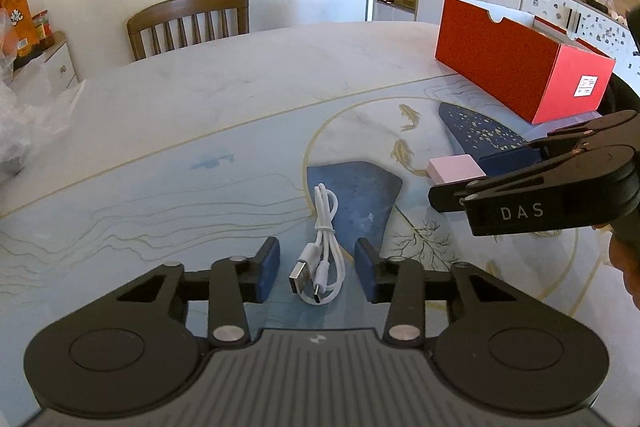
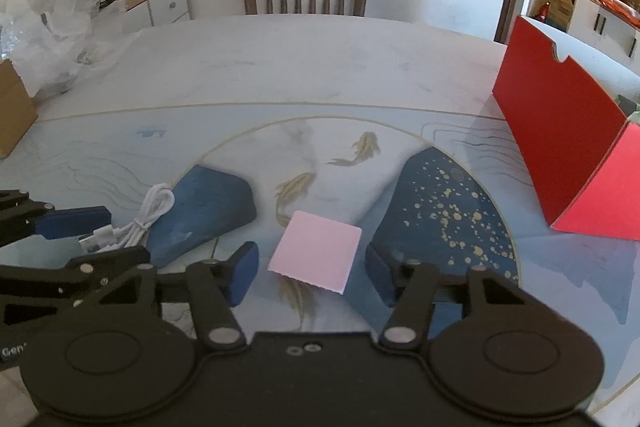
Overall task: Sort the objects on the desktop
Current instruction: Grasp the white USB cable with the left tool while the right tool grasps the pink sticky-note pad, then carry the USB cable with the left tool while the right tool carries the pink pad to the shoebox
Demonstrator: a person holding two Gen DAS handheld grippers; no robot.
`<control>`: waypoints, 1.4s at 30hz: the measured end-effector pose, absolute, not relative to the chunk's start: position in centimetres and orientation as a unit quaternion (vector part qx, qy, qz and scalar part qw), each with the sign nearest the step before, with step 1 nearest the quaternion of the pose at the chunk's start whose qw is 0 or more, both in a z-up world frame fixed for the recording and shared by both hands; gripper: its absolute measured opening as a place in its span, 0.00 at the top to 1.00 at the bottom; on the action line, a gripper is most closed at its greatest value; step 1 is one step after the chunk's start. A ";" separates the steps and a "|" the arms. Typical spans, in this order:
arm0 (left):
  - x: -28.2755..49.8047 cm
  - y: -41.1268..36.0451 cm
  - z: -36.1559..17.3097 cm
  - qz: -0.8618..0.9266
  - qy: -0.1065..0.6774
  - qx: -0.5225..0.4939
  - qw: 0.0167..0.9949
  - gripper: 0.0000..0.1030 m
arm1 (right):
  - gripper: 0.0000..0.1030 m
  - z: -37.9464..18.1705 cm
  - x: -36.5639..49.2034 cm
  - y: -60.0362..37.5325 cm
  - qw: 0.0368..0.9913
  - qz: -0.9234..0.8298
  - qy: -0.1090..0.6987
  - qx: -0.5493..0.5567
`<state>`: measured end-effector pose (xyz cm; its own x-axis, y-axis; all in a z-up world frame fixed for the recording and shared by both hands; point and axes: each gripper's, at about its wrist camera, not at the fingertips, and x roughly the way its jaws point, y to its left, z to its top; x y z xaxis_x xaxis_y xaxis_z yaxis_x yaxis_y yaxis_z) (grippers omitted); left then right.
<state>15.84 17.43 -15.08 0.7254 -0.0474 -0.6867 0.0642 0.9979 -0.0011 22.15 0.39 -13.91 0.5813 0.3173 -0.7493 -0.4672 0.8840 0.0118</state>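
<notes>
On the desk [image 2: 280, 67], toward its near edge, the left claw [image 1: 318, 269] stands apart around a bundled white USB cable [image 1: 320, 247]; the blue pads [image 1: 268, 269] flank it without pressing. Right of it, the right claw [image 2: 312, 269] is likewise apart, with a pink block [image 2: 316, 253] lying between its pads [image 2: 244, 273], untouched on either side. A red box [image 1: 520, 63] sits open by the desk's far right edge.
</notes>
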 end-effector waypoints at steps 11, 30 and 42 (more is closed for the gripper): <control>16.3 17.6 -14.8 -0.027 0.379 -0.007 0.925 0.80 | 0.55 -13.4 22.1 -0.7 0.880 0.223 0.411 -0.081; 16.8 11.9 -11.3 -0.045 0.376 -0.073 0.923 0.81 | 0.55 -9.6 20.8 -8.6 0.882 0.224 0.412 -0.046; 18.8 3.2 -6.7 -0.097 0.369 -0.077 0.921 0.81 | 0.55 -5.0 21.2 -16.1 0.893 0.199 0.403 -0.028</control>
